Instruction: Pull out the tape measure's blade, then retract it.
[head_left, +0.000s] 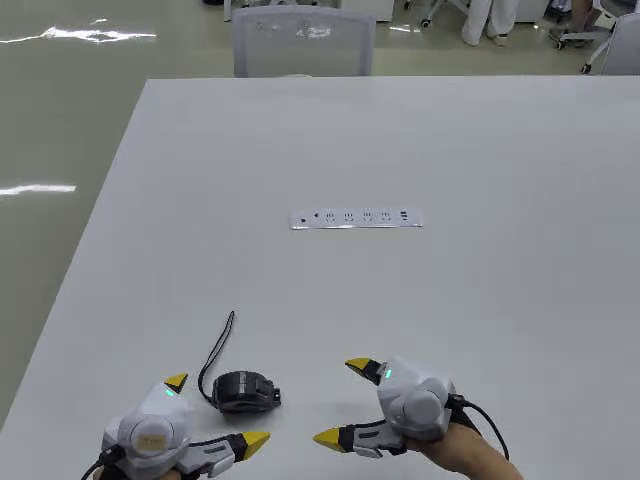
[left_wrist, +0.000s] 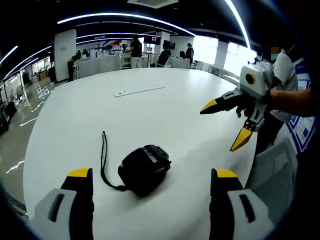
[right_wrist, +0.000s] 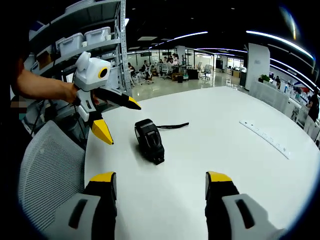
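L gripper (head_left: 216, 411) & R gripper (head_left: 343, 401): rounded white bodies w/ white/grey fingers (head_left: 250, 441) ending in pointed yellow tips, plus a small green LED (head_left: 388, 375) on each. Each trails a black cable (head_left: 482, 418) from the rear. L body has a yellowish label (head_left: 152, 440) on its round cap.

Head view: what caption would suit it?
Open left claw and open right claw poised by a black tape measure on a white table.
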